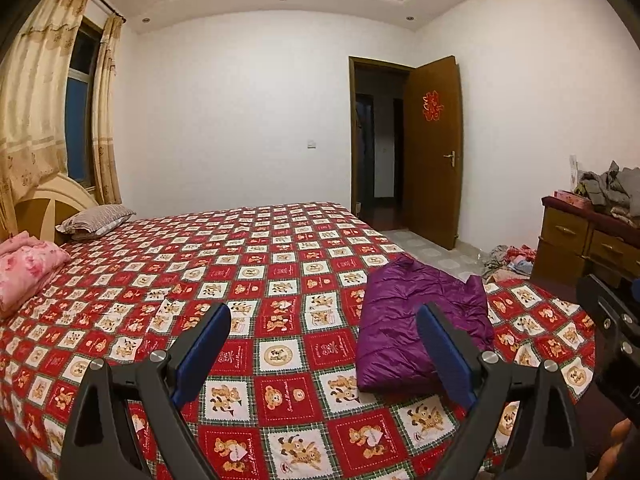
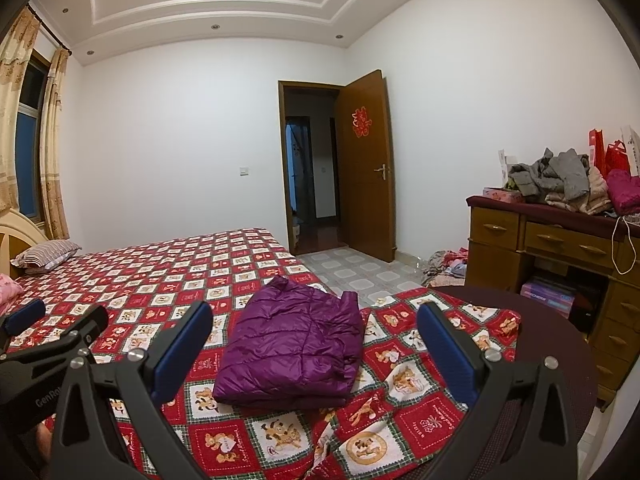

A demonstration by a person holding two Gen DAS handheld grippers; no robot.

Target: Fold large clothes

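A purple quilted jacket (image 1: 420, 320) lies folded into a rectangle near the foot edge of the bed; the right wrist view shows the jacket (image 2: 292, 344) straight ahead. My left gripper (image 1: 324, 320) is open above the bedspread, its right finger overlapping the jacket's near side, nothing between the fingers. My right gripper (image 2: 316, 320) is open too, raised in front of the jacket and empty. The left gripper (image 2: 48, 320) shows at the left edge of the right wrist view, and the right gripper's body (image 1: 612, 320) at the right edge of the left wrist view.
A red checked bedspread (image 1: 248, 280) with bear prints covers the bed. Pillows (image 1: 94, 220) and a pink folded blanket (image 1: 28, 268) lie at the head. A wooden dresser (image 2: 560, 248) piled with clothes (image 2: 560, 180) stands right. Clothes lie on the floor (image 2: 444, 264) near an open door (image 2: 364, 168).
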